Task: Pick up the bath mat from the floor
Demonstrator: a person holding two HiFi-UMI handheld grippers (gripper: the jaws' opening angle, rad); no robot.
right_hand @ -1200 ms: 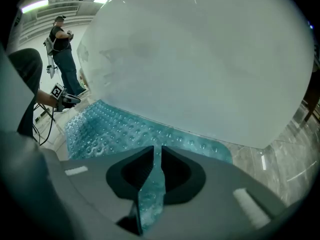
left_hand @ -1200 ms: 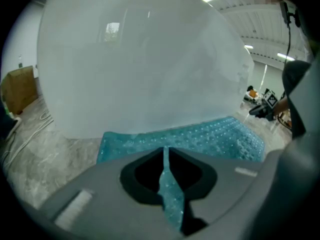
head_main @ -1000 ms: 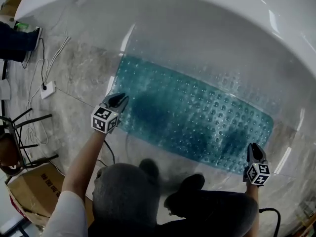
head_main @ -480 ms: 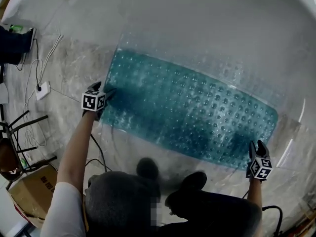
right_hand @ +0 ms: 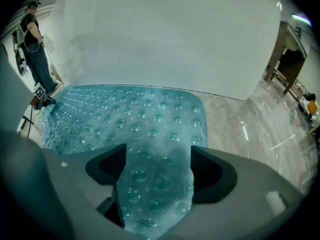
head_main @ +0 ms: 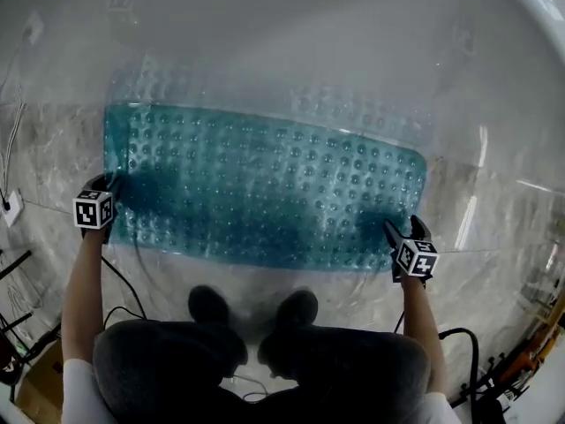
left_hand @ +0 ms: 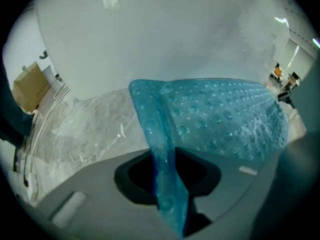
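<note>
The teal bath mat, translucent and covered in bumps, lies on the marble floor along the white tub. My left gripper is at its near left corner. In the left gripper view that edge rises as a folded ridge between the closing jaws, pinched by my left gripper. My right gripper is at the near right corner. Its jaws are opening wide, and in the right gripper view the mat lies loose between them, clear of my right gripper's pads.
The curved white bathtub fills the far side and mirrors the mat. Cables and a white socket block lie at the left, a cardboard box beyond. A person stands far left. My shoes are just behind the mat.
The head view has swung, so the mat now lies square across it. Both grippers stay at the mat's near corners; the right gripper's jaws have spread apart.
</note>
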